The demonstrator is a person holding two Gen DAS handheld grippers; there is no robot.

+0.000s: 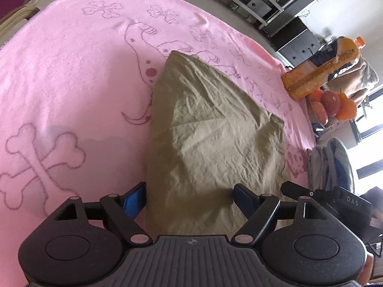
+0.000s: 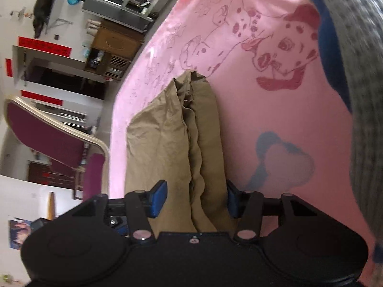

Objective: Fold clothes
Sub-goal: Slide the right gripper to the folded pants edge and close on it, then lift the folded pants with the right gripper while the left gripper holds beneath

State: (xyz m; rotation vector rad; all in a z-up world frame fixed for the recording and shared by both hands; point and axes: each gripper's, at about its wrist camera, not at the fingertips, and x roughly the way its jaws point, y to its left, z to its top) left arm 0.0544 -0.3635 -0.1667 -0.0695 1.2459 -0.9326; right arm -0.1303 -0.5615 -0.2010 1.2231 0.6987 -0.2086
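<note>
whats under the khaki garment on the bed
The folded khaki garment lies on a pink blanket printed with dogs and bones. Part of a printed dog shows beside it; whatever print lies beneath the cloth is covered.

Left gripper tilted steeply down, jaws set wide, straddling the near end of the khaki garment; the pads do not visibly press it. Right gripper angled down and rolled sideways, jaws partly closed, folded garment between the blue pads; real pinch cannot be told. Right gripper's black body shows at the right edge of the left view.
</note>
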